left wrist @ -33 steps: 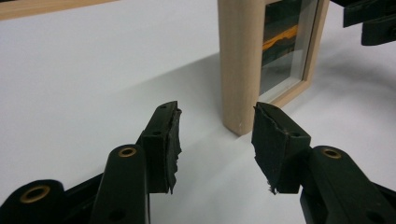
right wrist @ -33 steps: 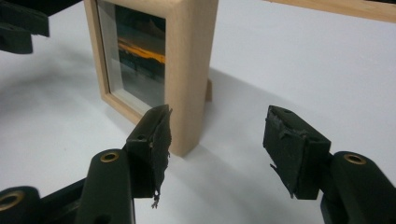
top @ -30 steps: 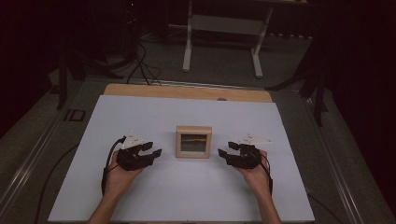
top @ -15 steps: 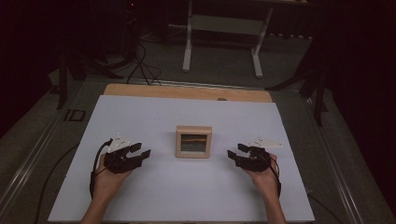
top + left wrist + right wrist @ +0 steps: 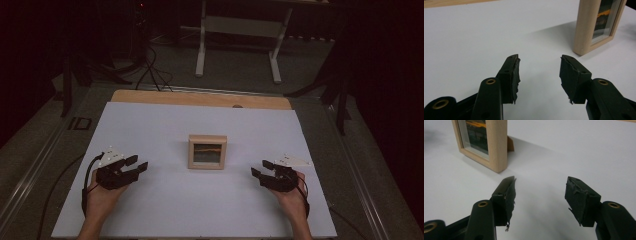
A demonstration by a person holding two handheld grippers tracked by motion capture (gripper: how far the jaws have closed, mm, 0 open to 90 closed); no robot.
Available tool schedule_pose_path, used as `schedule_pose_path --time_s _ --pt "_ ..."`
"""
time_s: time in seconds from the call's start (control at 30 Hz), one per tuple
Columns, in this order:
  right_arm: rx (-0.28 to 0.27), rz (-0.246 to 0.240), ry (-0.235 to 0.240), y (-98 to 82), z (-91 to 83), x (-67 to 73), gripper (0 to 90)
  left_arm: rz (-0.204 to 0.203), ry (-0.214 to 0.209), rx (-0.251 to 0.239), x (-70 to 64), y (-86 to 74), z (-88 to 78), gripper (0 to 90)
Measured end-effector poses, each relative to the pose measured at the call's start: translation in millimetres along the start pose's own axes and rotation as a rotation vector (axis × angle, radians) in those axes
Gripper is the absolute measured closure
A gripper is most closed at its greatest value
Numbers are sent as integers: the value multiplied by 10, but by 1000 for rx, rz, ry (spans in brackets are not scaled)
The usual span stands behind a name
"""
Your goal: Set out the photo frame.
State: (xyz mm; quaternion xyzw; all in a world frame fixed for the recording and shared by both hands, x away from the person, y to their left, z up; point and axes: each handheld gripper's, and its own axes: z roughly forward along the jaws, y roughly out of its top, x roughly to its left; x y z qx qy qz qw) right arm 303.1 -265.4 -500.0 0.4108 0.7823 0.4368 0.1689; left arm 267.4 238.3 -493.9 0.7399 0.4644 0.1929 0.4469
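Note:
A small light-wood picture frame (image 5: 207, 151) stands upright in the middle of the white table top (image 5: 150, 125), its glass front facing the person. My left gripper (image 5: 137, 163) rests low at the front left, well apart from the frame, jaws open with nothing between them. In the left gripper view the left gripper (image 5: 539, 60) is over bare white surface, with the picture frame (image 5: 596, 25) at upper right. My right gripper (image 5: 261, 168) sits at the front right, also open and holding nothing. In the right gripper view the right gripper (image 5: 541, 181) has the picture frame (image 5: 489, 142) at upper left.
A strip of bare wood (image 5: 200, 98) runs along the table's far edge. Beyond it a white stand (image 5: 240, 30) and cables (image 5: 145, 65) lie on the dark floor. A black cable (image 5: 87, 185) trails from the left gripper.
Both hands have drawn outward and toward the near edge, away from the picture frame. The left went left, the right went right. The frame has stayed put and the jaws remain open.

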Motion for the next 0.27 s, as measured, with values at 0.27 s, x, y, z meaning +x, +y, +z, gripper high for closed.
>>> schedule_pose_path --time_s 0.27 --pt "-12 16 -26 -116 -179 -79 409 -4 16 11 47 -90 -114 503"
